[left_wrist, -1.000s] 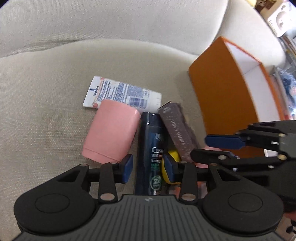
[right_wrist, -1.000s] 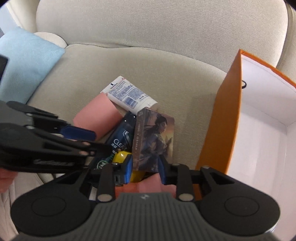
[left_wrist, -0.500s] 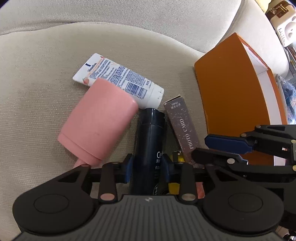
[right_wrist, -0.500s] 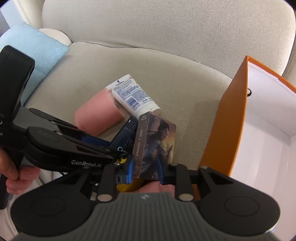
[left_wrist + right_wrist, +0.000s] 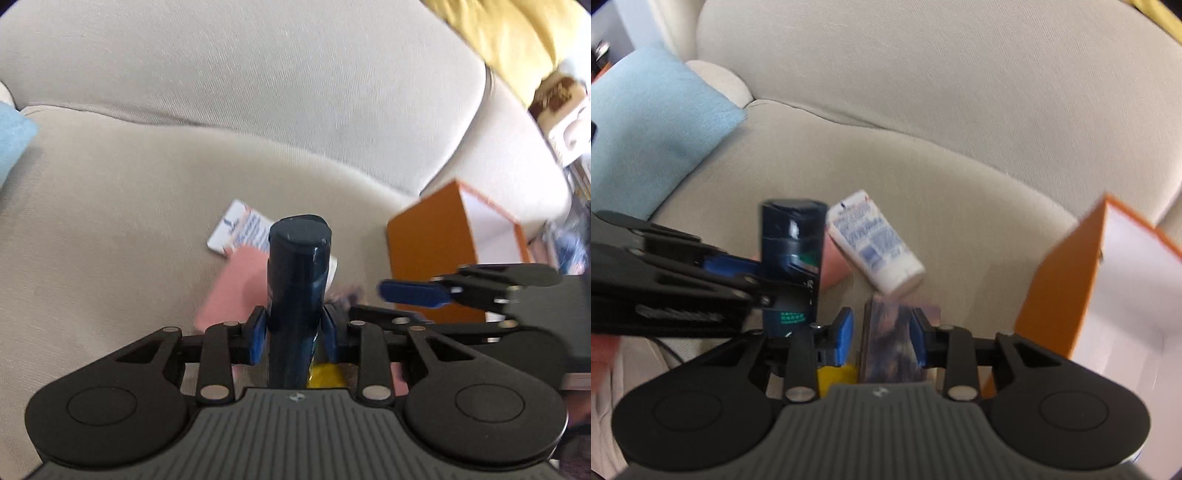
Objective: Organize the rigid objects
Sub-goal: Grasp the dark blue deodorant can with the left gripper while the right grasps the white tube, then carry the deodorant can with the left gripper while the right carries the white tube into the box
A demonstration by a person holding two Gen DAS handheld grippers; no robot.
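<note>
Dark-blue bottle point(image 5: 298, 280) clamped between the blue pads of the left gripper point(image 5: 294, 334), its flat cap end pointing away from the camera and raised clear of the beige sofa seat point(image 5: 110, 229); a second ago it lay flat among the other items with the pads apart on either side of it, the jaws having closed onto it since; from the right wrist the same bottle point(image 5: 792, 254) stands nearly upright in that gripper point(image 5: 753, 269). Photo-card box point(image 5: 897, 339) stands between the pads of the right gripper point(image 5: 881, 338), whose jaws have just been opening; the right pad touches the box, a gap shows at the left pad, so the grip reads as released. Yellow object point(image 5: 836, 374) sits just below the left pad of the right gripper; what it is cannot be told. White tube point(image 5: 877, 245) and pink cup point(image 5: 236, 284) lie on the seat beyond the bottle, placed as before. Orange box point(image 5: 1067, 291) with white interior stands open at the right; light-blue cushion point(image 5: 650, 133) lies at the far left.
</note>
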